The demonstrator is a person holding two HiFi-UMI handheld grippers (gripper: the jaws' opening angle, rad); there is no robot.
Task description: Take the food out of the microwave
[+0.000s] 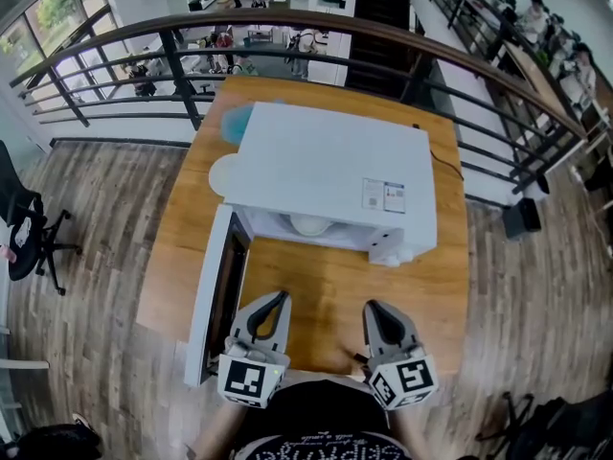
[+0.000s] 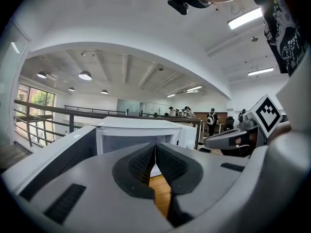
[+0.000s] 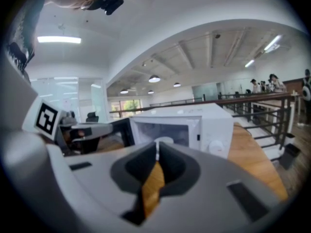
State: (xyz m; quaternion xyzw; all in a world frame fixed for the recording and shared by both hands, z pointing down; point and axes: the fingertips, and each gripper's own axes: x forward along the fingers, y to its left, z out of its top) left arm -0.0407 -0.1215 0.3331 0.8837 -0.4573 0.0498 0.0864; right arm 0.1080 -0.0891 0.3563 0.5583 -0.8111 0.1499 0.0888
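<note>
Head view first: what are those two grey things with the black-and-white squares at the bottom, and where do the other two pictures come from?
Those are hand-held tools, not a robot. A person holds a left gripper and a right gripper, each with two jaws. The head view comes from a camera on the person's head, looking down. The other two pictures come from a camera riding on each gripper, looking along its jaws. On the wooden table stands a white microwave with its door swung open. A white dish sits inside. Both grippers are shut and hold nothing.
</note>
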